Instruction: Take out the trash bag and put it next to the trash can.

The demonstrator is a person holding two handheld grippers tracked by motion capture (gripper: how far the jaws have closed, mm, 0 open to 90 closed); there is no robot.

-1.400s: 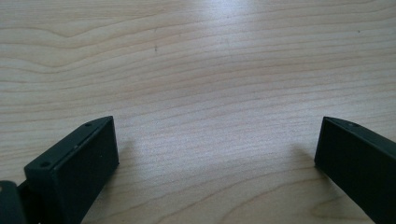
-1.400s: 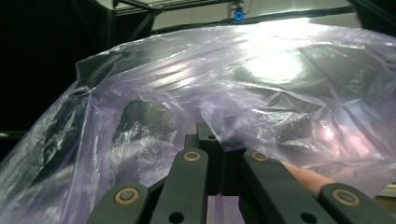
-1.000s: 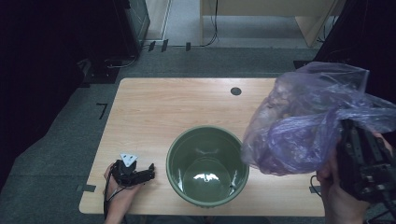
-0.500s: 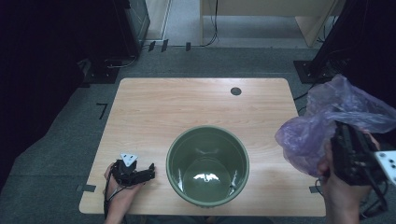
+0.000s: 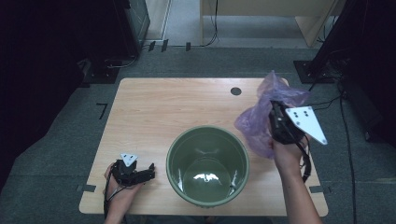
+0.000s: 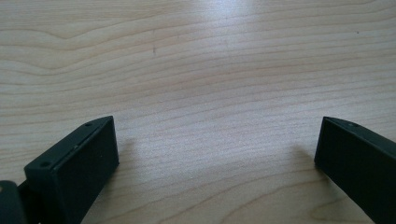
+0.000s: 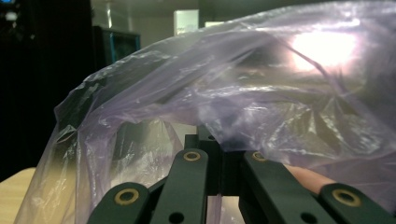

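Plastic, thin and purple-tinted, makes up the bag (image 5: 259, 119): translucent, crumpled and glossy where light hits it, bunched loosely above the right side of the wooden table (image 5: 187, 107), just right of the green bucket (image 5: 208, 164). The right gripper (image 5: 276, 122) holds it up off the tabletop, jaws closed together on the film, a grey three-cornered plate on its top, the person's right hand (image 5: 286, 154) wrapped around the body below. From the right gripper view the bag (image 7: 261, 102) drapes over and ahead of the jaws, which sit pressed close with the plastic gathered at their tips; through the film a bright glare and dim room shapes show, detail the high view lacks. The bucket stands upright and round near the table's front edge, its shiny inside bottom reflecting light. The left gripper (image 5: 140, 175) rests on the table at the front left corner, near the bucket. Its own view shows the left gripper (image 6: 217, 154) with jaws spread wide over bare wood grain, nothing between them
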